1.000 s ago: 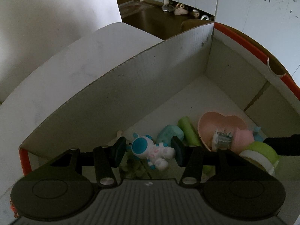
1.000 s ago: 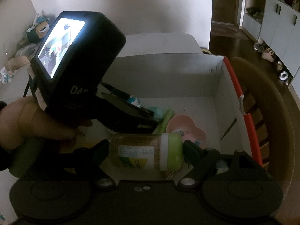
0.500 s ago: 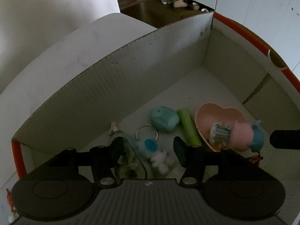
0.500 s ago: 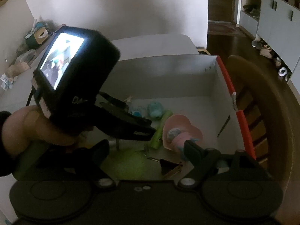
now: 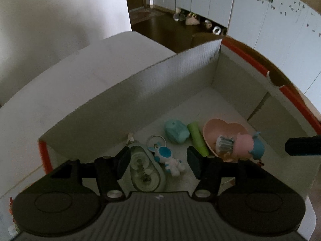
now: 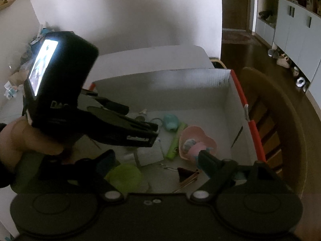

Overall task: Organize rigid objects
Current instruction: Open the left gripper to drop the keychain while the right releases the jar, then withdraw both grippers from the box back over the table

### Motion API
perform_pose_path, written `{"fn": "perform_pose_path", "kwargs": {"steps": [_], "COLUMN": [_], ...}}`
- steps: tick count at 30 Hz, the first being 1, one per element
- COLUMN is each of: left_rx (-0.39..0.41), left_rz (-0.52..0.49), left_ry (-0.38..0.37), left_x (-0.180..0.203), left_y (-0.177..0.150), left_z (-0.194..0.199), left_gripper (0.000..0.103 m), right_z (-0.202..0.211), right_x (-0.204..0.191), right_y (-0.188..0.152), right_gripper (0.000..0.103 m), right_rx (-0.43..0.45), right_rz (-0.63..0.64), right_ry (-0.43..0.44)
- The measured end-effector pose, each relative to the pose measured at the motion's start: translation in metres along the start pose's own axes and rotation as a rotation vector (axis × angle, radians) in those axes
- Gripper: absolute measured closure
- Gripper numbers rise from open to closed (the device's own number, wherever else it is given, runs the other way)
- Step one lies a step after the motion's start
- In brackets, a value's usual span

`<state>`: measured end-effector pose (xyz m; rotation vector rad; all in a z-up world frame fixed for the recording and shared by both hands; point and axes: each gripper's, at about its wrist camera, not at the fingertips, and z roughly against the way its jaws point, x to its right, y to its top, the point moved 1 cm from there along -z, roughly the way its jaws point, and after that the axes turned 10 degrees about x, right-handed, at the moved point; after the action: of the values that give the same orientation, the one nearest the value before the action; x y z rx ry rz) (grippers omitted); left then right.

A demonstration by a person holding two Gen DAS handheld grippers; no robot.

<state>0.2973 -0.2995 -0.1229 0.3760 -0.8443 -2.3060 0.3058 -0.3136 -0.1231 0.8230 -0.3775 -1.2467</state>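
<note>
A blue-and-white astronaut keychain (image 5: 167,158) lies on the floor of the white cardboard box (image 5: 152,92), beside a clear oval case (image 5: 143,166). My left gripper (image 5: 157,160) hangs above it, its jaws opening with nothing between the pads. In the right wrist view, the left gripper (image 6: 138,126) reaches in from the left, held by a hand (image 6: 30,138). A green-lidded jar (image 6: 124,177) lies blurred on the box floor under my right gripper (image 6: 155,160), whose jaws are opening wide and hold nothing.
In the box also lie a teal toy (image 5: 176,131), a green tube (image 5: 197,138), a pink heart dish (image 5: 222,128) and a pink-and-blue toy (image 5: 248,146). The box rim is orange (image 6: 254,132). A wooden chair (image 6: 280,120) stands right of the box.
The left gripper let go of the astronaut, which dropped to the box floor, and the gripper rose. The right gripper released the green-lidded jar, which now lies in the box.
</note>
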Motion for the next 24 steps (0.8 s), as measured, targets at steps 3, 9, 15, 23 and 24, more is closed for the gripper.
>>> {"fn": "perform_pose_path", "kwargs": {"steps": [3, 9, 15, 23, 24], "left_rx": [0.030, 0.087, 0.150, 0.239, 0.245], "left_rz": [0.006, 0.024, 0.034, 0.086, 0.090], "left_ry": [-0.004, -0.018, -0.034, -0.045, -0.044], "left_x": [-0.004, -0.011, -0.023, -0.054, -0.059], "left_y": [-0.003, -0.005, -0.013, -0.030, -0.034], "left_z": [0.014, 0.051, 0.087, 0.133, 0.137], "left_gripper": [0.042, 0.042, 0.042, 0.031, 0.029], "right_z": [0.009, 0.027, 0.044, 0.061, 0.063], "right_x": [-0.005, -0.018, -0.035, -0.064, -0.069], "right_y": [0.001, 0.002, 0.004, -0.001, -0.001], "right_gripper": [0.012, 0.010, 0.007, 0.001, 0.000], "right_rx": [0.018, 0.061, 0.108, 0.199, 0.212], "right_rz": [-0.002, -0.005, -0.005, -0.015, -0.017], "right_ry": [-0.003, -0.006, 0.000, 0.036, 0.043]}}
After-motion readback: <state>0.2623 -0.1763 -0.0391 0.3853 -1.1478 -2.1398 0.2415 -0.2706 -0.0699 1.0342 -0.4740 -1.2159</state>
